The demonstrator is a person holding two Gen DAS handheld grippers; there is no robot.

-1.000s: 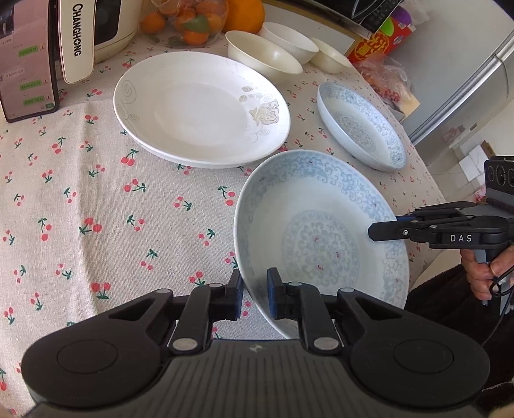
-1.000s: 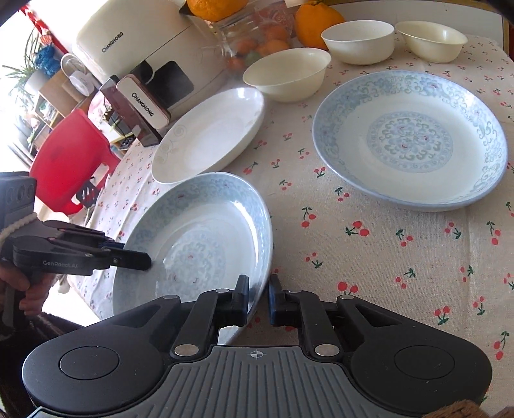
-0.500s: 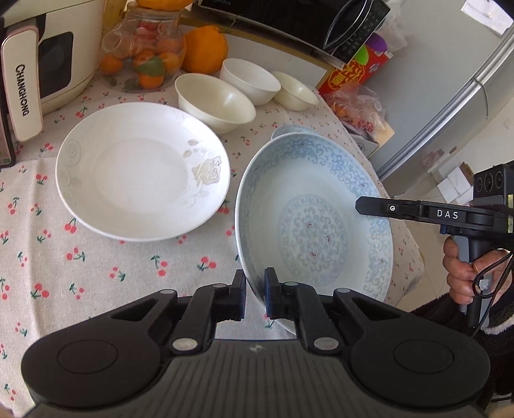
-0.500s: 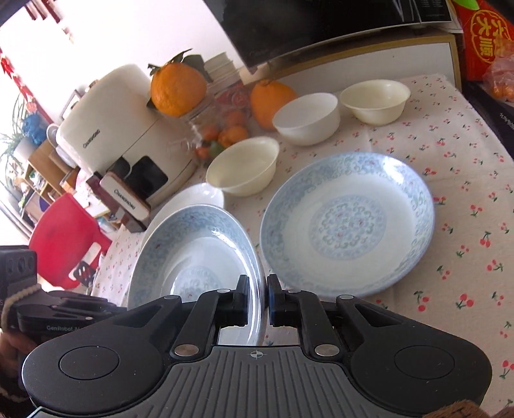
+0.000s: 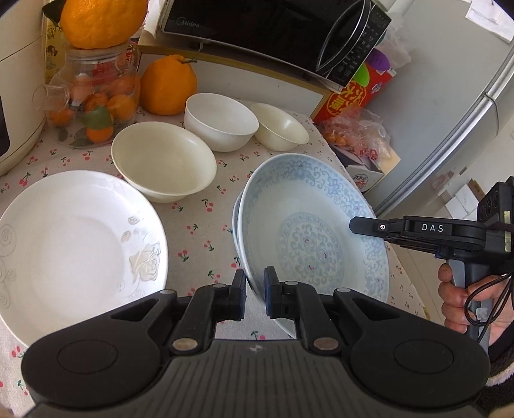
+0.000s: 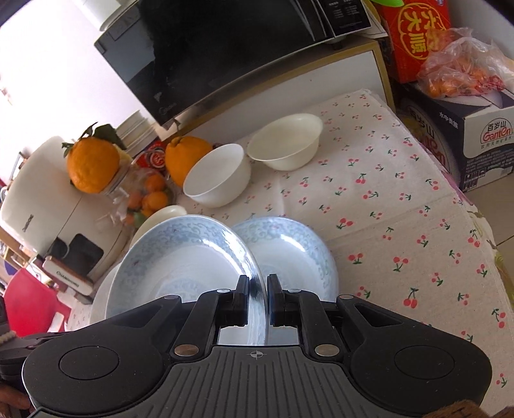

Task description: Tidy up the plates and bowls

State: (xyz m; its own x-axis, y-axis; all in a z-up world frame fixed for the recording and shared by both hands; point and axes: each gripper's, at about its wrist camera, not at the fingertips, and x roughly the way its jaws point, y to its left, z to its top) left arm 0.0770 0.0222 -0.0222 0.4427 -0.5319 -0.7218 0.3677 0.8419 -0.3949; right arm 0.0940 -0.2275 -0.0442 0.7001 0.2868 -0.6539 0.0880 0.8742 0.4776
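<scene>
Both grippers hold one blue-patterned plate (image 5: 314, 238) by opposite rims. My left gripper (image 5: 255, 297) is shut on its near-left rim. My right gripper (image 6: 257, 300) is shut on its other rim; it also shows in the left wrist view (image 5: 353, 225). The held plate (image 6: 180, 260) is tilted above a second blue-patterned plate (image 6: 298, 254), whose edge peeks out at its left in the left wrist view (image 5: 236, 222). A white rose-embossed plate (image 5: 74, 250) lies to the left. Three cream bowls stand behind: large (image 5: 163, 164), middle (image 5: 221, 120), small (image 5: 279, 130).
A cherry-print tablecloth (image 6: 401, 231) covers the table. A glass jar of small oranges (image 5: 93, 96) and a large orange (image 5: 168, 85) stand at the back, with a microwave (image 5: 273, 29) above. A white appliance (image 6: 48, 205) is at left. Boxes (image 6: 475, 135) sit past the table's right edge.
Both grippers carried the blue plate up and to the far right, from beside the white plate to over the second blue plate, which it now mostly hides.
</scene>
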